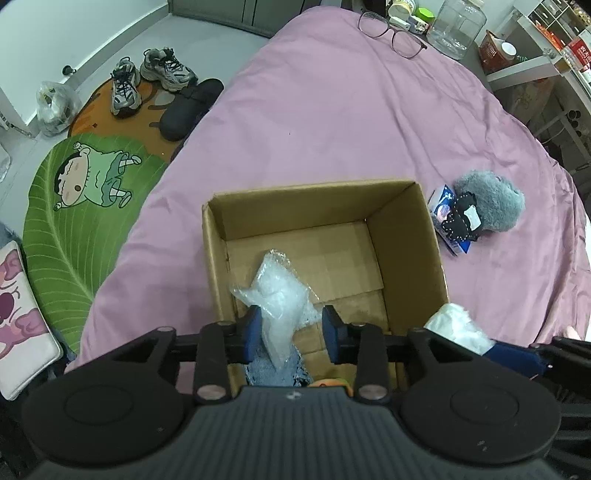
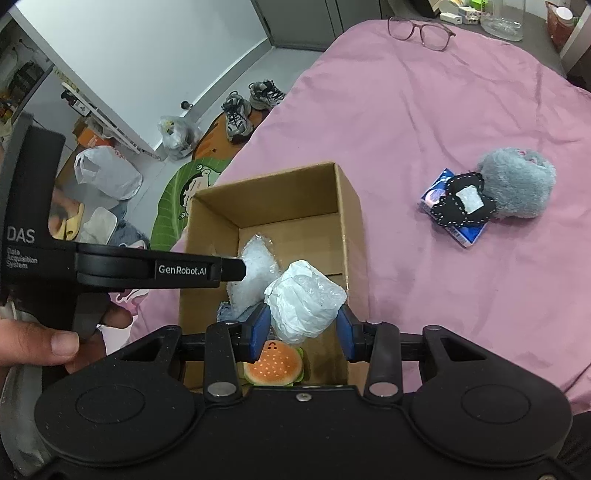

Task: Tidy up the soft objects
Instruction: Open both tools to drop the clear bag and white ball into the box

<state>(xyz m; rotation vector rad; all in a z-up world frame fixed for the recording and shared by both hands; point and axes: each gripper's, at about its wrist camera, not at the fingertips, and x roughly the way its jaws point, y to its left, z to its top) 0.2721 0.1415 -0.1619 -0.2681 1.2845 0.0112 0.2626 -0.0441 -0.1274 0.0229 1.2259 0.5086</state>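
Left wrist view: the left gripper (image 1: 291, 332) stands parted over the cardboard box (image 1: 402, 225), a clear plastic bag (image 1: 279, 295) loose between its pads. Right wrist view: the right gripper (image 2: 303, 328) clamps a white crumpled wad (image 2: 304, 301) above the box's near right corner.

You have one cardboard box (image 2: 347, 221) on the bed (image 2: 424, 110). You can count four soft items at the box: one clear plastic bag (image 1: 275, 295), one white wrapped bundle (image 2: 303, 301), one burger plush (image 2: 273, 365) and one blue fabric piece (image 1: 273, 371). Beside the box lie one grey plush (image 2: 517, 188), one black pouch (image 2: 461, 203) and one blue packet (image 2: 467, 234). One pair of glasses (image 2: 421, 27) lies farther off. Two sneakers (image 1: 147, 81) stand on the floor.
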